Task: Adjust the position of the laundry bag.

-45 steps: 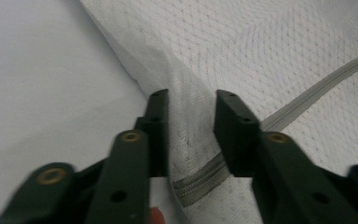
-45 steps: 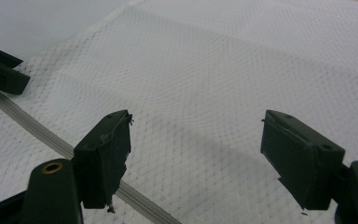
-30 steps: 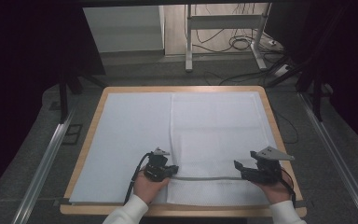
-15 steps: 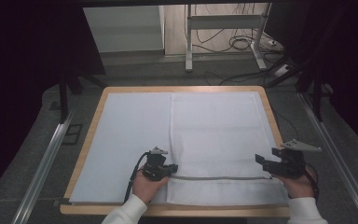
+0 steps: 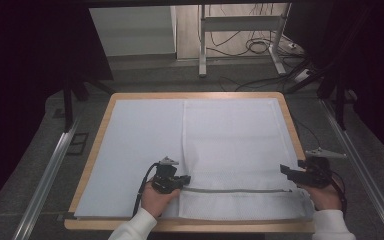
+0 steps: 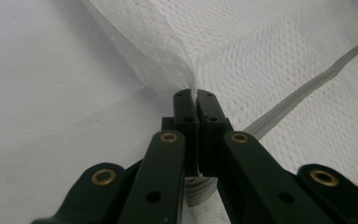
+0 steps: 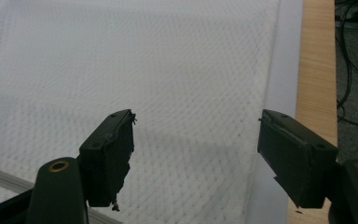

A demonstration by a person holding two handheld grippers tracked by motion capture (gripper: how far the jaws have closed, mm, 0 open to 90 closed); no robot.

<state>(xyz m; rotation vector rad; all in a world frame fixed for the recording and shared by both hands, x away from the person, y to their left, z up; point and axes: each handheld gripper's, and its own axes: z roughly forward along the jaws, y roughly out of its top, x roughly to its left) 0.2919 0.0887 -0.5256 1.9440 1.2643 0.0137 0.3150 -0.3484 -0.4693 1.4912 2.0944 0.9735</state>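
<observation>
high view: i see a white mesh bag point(image 5: 235, 150) lying flat on the right half of a white table cover point(image 5: 140, 145), its grey zipper point(image 5: 237, 190) running across the near edge.
left gripper: my left gripper point(image 6: 196, 100) has its jaws pressed together, pinching a fold of mesh at the bag's near left corner, just beside the zipper's end.
right gripper: my right gripper point(image 7: 196, 154) is spread wide, holding nothing, hovering over the bag's near right corner by the wooden table edge point(image 7: 314, 70).
handling: i judge the mesh light, soft and floppy; it will sag and bunch.
where to hold: corners or the stiffer zipper seam, i think.
</observation>
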